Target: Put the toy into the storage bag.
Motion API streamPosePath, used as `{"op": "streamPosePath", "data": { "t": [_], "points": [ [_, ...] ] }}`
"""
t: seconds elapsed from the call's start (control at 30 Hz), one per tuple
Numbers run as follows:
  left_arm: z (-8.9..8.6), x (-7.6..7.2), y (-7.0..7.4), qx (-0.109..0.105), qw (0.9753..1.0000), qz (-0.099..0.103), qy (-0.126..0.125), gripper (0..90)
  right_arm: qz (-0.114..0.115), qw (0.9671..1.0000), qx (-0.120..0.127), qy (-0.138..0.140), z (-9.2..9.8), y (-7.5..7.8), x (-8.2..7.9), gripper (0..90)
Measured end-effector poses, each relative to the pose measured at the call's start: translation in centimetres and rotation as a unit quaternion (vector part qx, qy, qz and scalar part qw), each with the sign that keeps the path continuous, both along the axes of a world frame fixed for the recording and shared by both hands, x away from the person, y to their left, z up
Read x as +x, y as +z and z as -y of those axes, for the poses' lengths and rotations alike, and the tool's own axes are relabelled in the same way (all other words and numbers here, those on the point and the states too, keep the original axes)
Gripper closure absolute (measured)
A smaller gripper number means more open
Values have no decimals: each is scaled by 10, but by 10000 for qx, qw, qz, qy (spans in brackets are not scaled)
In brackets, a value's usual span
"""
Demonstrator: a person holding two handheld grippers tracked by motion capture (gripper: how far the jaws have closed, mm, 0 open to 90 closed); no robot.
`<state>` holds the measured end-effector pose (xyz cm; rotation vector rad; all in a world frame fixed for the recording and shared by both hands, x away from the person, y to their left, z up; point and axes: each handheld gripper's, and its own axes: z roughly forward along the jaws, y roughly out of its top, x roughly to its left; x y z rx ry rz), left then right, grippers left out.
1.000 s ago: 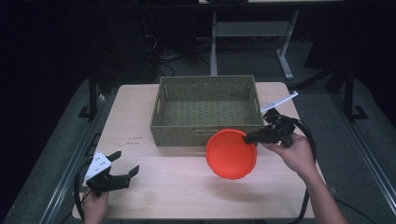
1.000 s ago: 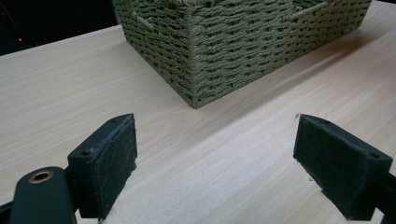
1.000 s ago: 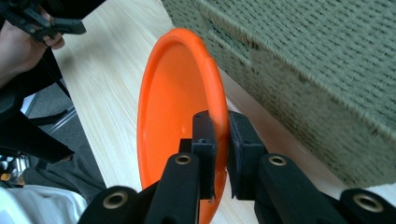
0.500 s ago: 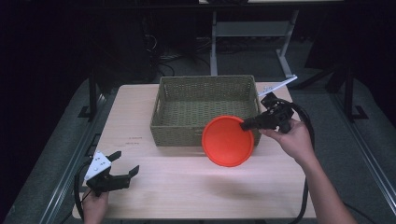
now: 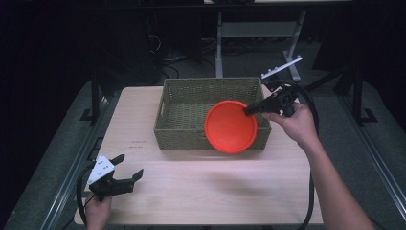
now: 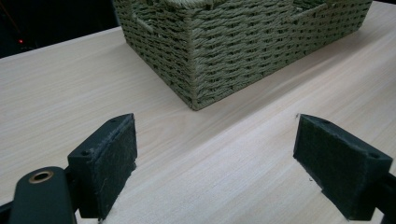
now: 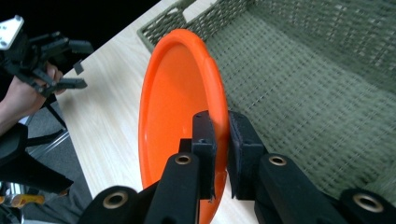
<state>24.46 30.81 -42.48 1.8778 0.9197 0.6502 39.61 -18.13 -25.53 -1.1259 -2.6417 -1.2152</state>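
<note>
Orange plate (image 5: 231, 126) is pinched at its rim by right gripper (image 5: 250, 109), held tilted over basket (image 5: 168, 100) front wall. Thin-edge grip: plate may be pivoted or slipped, or its lower edge clipped on the wall. Left gripper (image 5: 125, 175) is spread, empty, on table (image 5: 215, 187).

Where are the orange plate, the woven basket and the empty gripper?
orange plate (image 5: 230, 127), high view, its inner face.
woven basket (image 5: 184, 132), high view, its front wall.
left gripper (image 5: 125, 169), high view, between its open jaws.

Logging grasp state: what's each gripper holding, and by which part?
Right gripper is shut on the orange plate, pinching its rim. Left gripper is open, holding nothing.
</note>
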Motion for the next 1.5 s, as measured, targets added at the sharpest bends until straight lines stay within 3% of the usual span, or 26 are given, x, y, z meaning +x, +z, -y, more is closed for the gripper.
{"op": "streamPosePath", "data": {
  "t": [0.27, 0.57, 1.13, 1.5],
  "points": [
    [1, 0, 0, -4, 10000, 28, -17, 129, -36, 9999, 7, -97, -6, 12, 24, 822],
    [0, 1, 0, 12, 10000, 29, -22, 129, -94, 9996, 39, -255, -9, 12, 48, 822],
    [1, 1, -1, -6, 10000, 56, -44, 128, -414, 9960, 63, -791, -10, -9, 89, 822],
    [0, 1, 0, 12, 10000, 52, -52, 128, -455, 9926, -30, -1125, -11, -25, 106, 822]
  ]
}}
